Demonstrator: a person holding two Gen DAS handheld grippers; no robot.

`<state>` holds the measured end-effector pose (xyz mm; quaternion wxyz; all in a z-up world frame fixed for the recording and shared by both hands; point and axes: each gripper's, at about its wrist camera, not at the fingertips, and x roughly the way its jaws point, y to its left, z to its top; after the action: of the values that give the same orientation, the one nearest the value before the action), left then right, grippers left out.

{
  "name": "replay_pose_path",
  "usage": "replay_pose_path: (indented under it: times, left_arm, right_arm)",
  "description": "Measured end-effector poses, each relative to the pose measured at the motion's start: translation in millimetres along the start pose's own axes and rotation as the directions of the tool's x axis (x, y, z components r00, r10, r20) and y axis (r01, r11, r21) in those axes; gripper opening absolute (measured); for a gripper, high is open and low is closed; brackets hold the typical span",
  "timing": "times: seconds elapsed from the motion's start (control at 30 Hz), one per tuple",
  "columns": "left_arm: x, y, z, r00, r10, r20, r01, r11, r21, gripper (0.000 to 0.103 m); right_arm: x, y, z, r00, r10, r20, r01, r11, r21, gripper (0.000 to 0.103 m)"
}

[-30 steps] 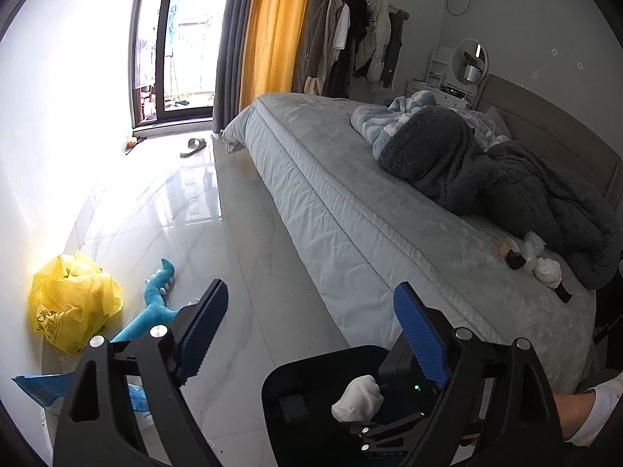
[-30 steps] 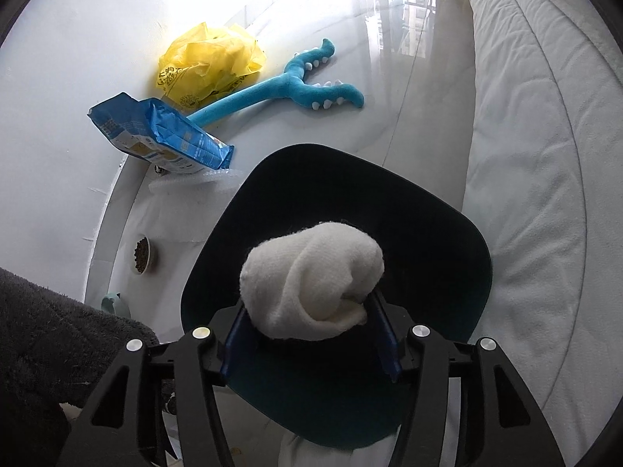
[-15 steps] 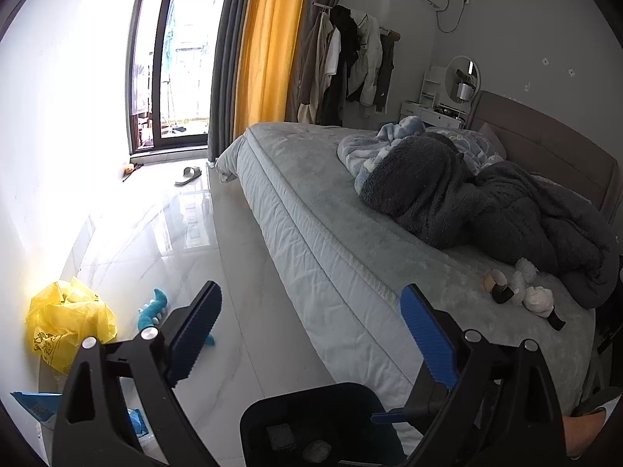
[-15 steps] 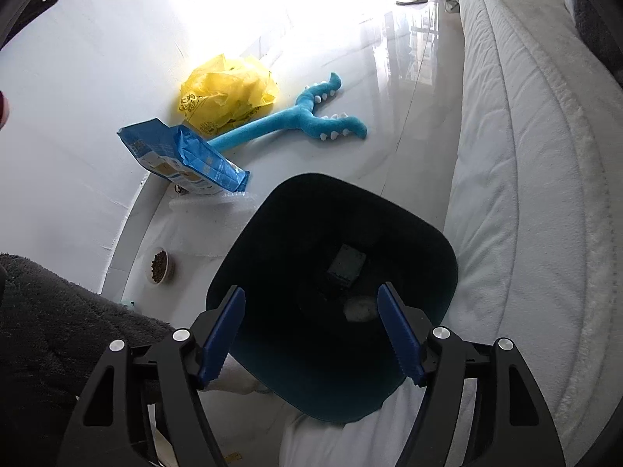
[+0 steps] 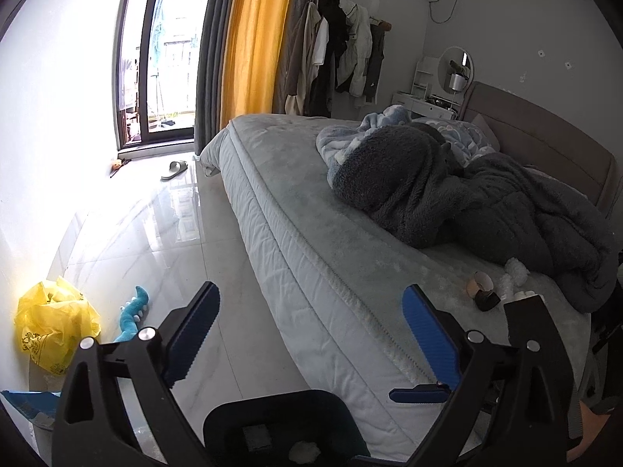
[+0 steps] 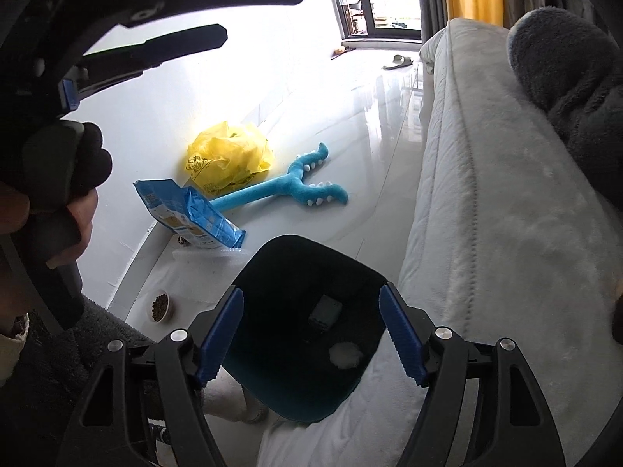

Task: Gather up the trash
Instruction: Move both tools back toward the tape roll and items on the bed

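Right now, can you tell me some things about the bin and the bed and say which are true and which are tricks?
1. The white wad lies inside the black bin. True.
2. The right gripper is squeezing the wad. False: its jaws are open and empty above the bin.
3. The blue toy is on the bed. False: it lies on the floor, beside the yellow bag.
4. Small bits of trash sit on the bed near the dark blanket. True.
5. The left gripper holds something. False: it is open and empty.
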<state>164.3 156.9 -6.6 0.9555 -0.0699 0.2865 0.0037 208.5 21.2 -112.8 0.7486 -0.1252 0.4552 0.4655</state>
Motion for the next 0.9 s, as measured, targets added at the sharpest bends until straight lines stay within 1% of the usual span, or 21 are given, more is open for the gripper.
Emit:
replay_pose_path:
  times: [0.1,0.23,0.43,0.53,0.7,0.9]
  left_arm:
    - [2,-12,4,1.000,-0.022,0.011,0.022,1.000,0.003,0.096]
    - [8,-28,8,0.999,-0.051,0.015,0.051,0.999,0.014,0.096]
    - [18,-56,14,0.994,-0.108,0.012,0.108,0.994,0.021,0.096]
    - [25,-70,14,0.993,-0.120,0.005,0.120,0.992,0.032,0.096]
    - [39,-95,11,0.988,-0.154,-0.015,0.155,0.987,0.039,0.096]
    - [51,-127,9,0.979,-0.202,-0.028,0.203,0.978,0.054,0.096]
  right_arm:
    - [-12,-16,-6,0.999,-0.041,0.010,0.040,0.999,0.015,0.074]
    - [-29,-37,-13,0.997,-0.069,0.031,0.067,0.997,0.046,0.074]
    - [-54,-62,-28,0.990,-0.127,0.065,0.122,0.990,0.074,0.074]
    - [-65,-72,-36,0.985,-0.151,0.078,0.144,0.985,0.090,0.074]
    - [-86,-89,-49,0.972,-0.206,0.113,0.194,0.975,0.109,0.074]
    - [-117,-116,-71,0.947,-0.275,0.168,0.250,0.956,0.156,0.074]
